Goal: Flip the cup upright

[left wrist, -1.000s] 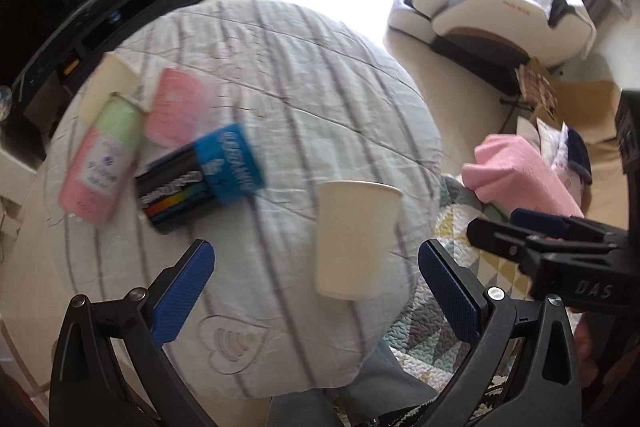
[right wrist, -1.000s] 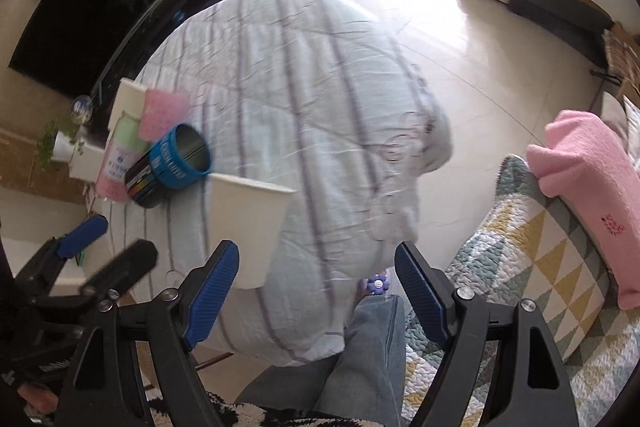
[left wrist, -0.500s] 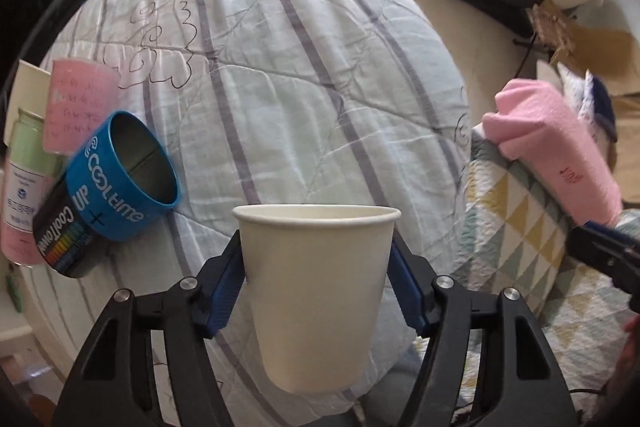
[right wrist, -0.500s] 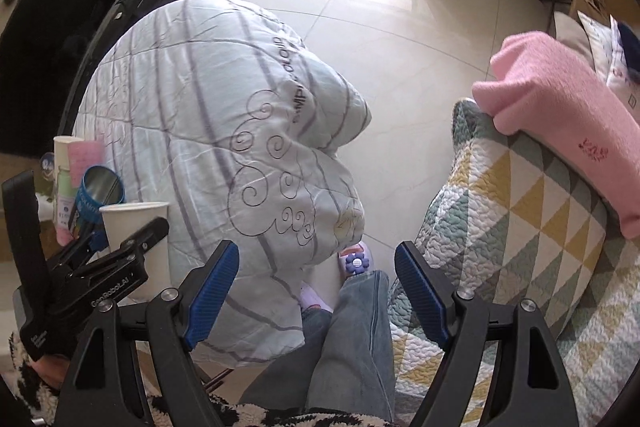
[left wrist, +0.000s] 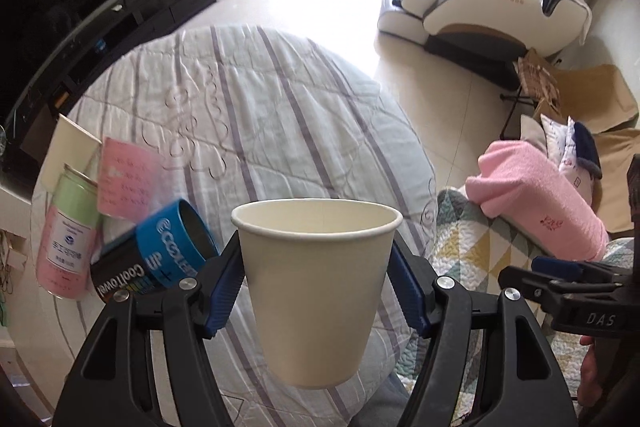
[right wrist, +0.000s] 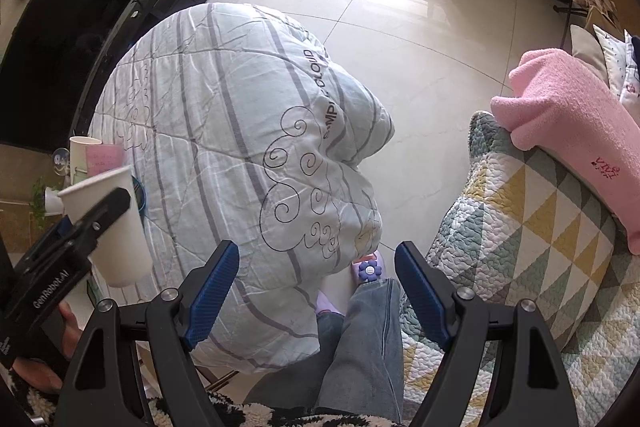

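L tongs (left wrist: pixel 318 283): clenched on the paper cup (left wrist: pixel 316 287), blue pads pressing both sides at mid-wall; probably held there so the thin wall doesn't buckle at the rim.
Cup: mouth up, roughly level, base hanging clear above the near edge of the desk (left wrist: pixel 280 131); flip looks done, set-down not yet.
R tongs (right wrist: pixel 318 287): released, nothing btwn the pads; parked off to the right over the person's jeans (right wrist: pixel 360 339) and the sofa edge, likely kept out of the way.
Desk: round, under a striped quilt; soft, puffy cover, so a flat patch is needed or the cup may tip.
Clutter, left side: blue tin (left wrist: pixel 176 247), pink bottle (left wrist: pixel 66 235), pink cup (left wrist: pixel 126 183), bunched near one another; leaves the mid quilt for landing.
Far: TV stand (left wrist: pixel 160 11), massage chair (left wrist: pixel 492 11), not involved.
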### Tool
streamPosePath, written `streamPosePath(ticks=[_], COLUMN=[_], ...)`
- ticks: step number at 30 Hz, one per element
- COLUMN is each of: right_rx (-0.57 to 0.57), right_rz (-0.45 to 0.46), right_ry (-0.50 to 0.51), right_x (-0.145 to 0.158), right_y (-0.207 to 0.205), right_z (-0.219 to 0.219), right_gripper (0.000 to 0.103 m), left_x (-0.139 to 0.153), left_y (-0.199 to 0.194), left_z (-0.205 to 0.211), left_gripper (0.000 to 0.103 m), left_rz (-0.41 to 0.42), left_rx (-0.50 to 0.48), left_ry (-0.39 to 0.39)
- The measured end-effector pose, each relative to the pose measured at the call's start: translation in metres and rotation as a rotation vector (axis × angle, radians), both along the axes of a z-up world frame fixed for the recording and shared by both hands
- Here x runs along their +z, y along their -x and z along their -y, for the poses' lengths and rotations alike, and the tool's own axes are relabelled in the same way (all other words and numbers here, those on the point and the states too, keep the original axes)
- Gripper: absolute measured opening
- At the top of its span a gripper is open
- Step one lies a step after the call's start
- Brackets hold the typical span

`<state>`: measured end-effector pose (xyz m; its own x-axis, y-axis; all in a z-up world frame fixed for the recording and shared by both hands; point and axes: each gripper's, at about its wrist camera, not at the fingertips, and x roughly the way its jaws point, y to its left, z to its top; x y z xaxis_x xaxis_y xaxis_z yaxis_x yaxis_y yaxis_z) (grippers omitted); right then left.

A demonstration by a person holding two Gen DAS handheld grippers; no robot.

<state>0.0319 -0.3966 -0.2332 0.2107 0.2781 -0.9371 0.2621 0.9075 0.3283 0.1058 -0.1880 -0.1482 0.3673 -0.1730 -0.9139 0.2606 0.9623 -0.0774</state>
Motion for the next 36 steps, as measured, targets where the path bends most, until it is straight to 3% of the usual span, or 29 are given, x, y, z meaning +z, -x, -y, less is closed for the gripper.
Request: streamPosePath(ticks=[7,22,31,36], right_rx=[0.013,0.053,0.023,0.031], right_rz=[0.003,-0.012,0.005,0.049], right_ry=[0.005,0.005,0.014,0.039], right_x=[0.002,-0.004,0.007,0.028], right_y=[-0.004,-0.013,-0.016,-0.016], right_z=[-0.008,-0.034,-0.032,-0.037], right_gripper=[0.082,0.082,0.082,0.082], left_x=[0.006,-0.034,-0.008,0.021], left_y=[0.002,0.008,0.022,0.034], left_z=[-0.013,-0.023,-0.023,-0.024], left_gripper=[0.070,0.064,0.083,0.094], left_rz=[0.061,-0.061,-0.024,0.052], left_rx=[0.022,0.037,0.001,-0.011], left_ry=[0.066,0.080,0.067,0.032])
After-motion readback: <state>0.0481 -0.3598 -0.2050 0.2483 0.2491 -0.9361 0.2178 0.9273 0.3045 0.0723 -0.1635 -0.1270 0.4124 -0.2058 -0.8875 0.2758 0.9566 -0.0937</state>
